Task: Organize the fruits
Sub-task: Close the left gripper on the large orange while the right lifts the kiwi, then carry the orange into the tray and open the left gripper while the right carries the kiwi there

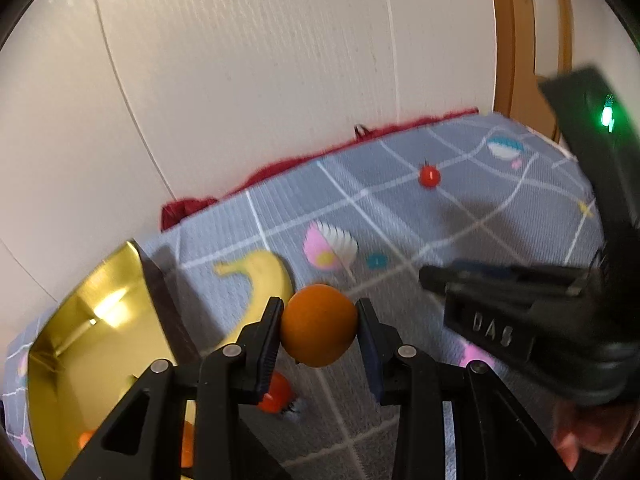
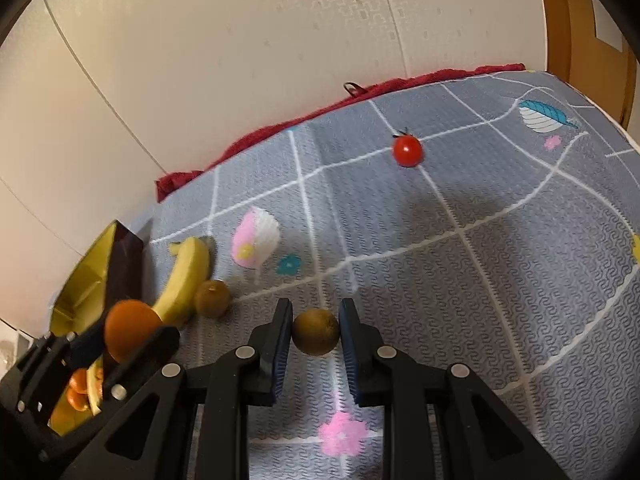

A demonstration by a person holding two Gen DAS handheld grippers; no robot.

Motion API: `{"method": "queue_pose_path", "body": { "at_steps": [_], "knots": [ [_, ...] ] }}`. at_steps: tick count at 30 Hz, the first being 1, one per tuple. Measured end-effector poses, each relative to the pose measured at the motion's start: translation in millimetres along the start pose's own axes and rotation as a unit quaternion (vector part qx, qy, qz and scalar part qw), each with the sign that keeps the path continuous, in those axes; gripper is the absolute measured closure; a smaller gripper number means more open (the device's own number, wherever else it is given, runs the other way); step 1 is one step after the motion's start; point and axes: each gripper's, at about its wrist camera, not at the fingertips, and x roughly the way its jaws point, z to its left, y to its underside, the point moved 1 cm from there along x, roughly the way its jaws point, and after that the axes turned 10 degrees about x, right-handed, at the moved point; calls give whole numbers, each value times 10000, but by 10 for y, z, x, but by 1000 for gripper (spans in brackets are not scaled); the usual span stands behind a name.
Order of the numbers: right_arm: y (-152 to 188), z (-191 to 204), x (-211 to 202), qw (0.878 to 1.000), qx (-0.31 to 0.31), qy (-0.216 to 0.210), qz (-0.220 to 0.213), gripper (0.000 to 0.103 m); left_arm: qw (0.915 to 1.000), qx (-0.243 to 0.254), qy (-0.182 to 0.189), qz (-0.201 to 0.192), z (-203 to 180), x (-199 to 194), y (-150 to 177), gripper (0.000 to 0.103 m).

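Observation:
My left gripper (image 1: 319,326) is shut on an orange (image 1: 319,325), held above the patterned mat beside the gold-lined box (image 1: 80,344). From the right wrist view the same orange (image 2: 130,330) hangs over the box (image 2: 86,280), with the left gripper (image 2: 120,344) around it. My right gripper (image 2: 315,332) is shut on a brown kiwi (image 2: 316,331). A second kiwi (image 2: 212,298) lies by the banana (image 2: 186,276). The banana (image 1: 264,280) lies next to the box. A cherry tomato (image 2: 407,151) sits far back, also seen as a cherry tomato (image 1: 429,176).
Several orange fruits (image 2: 78,394) lie inside the box. A red-orange fruit (image 1: 276,396) lies on the mat under my left fingers. The right gripper (image 1: 520,312) crosses the left view's right side. A red cloth (image 2: 360,100) lines the mat's far edge against the wall.

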Motion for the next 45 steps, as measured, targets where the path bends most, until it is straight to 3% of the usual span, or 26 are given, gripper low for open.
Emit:
{"method": "queue_pose_path", "body": {
  "at_steps": [14, 22, 33, 45],
  "knots": [
    [75, 404, -243, 9943, -544, -689, -603, 79, 9967, -444, -546, -404, 435, -382, 131, 66],
    [203, 700, -284, 9875, -979, -1017, -701, 79, 9889, -1131, -716, -643, 893, -639, 434, 66],
    [367, 1019, -321, 9761, -1414, -1461, -770, 79, 9728, -1842, -1104, -869, 1403, -854, 1033, 66],
    [499, 1229, -345, 9648, -1813, -1723, -810, 79, 9458, -2770, -1472, -845, 1929, -927, 1518, 66]
  ]
}}
